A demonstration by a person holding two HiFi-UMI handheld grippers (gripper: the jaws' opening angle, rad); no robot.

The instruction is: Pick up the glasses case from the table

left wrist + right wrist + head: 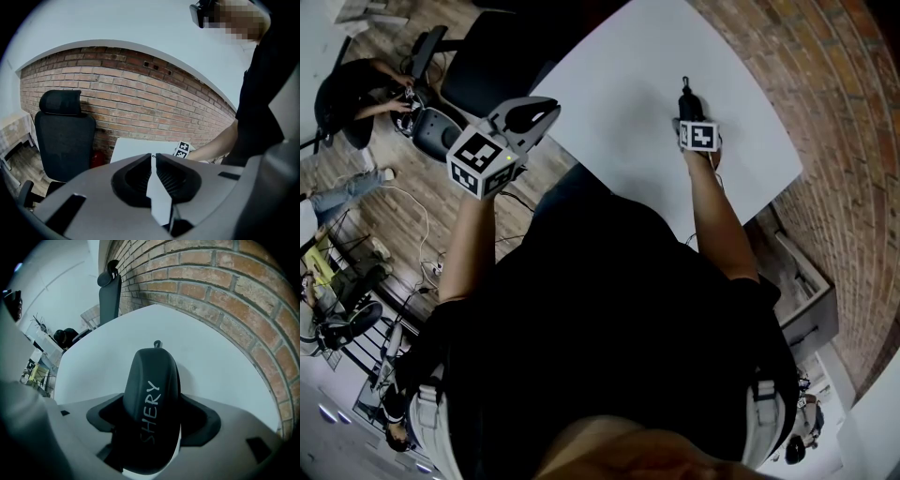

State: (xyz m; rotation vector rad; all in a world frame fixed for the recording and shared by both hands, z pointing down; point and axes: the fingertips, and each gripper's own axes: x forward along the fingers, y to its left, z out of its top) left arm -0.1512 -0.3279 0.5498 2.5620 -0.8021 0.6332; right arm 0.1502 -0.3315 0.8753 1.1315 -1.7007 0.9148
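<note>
A brick wall [825,84] runs past the far side of the right tongs [689,120]. The white worktop [619,103] spreads under and ahead of them. A black office chair [63,136] stands beyond the left tongs [153,157], off the worktop's far corner.

The left tongs are held up beside the worktop's edge, well apart from the right ones. Their jaws are closed tip to tip and nothing is in them.

The right tongs point steeply down at the worktop with their jaws spread wide. The black glasses case [151,394] lies lengthwise between them on the worktop. Its sides meet both pads with no gap showing. Pale lettering reads "SHERY" along its top, and a small pull [157,343] sticks out of the end farthest from the tongs.
</note>
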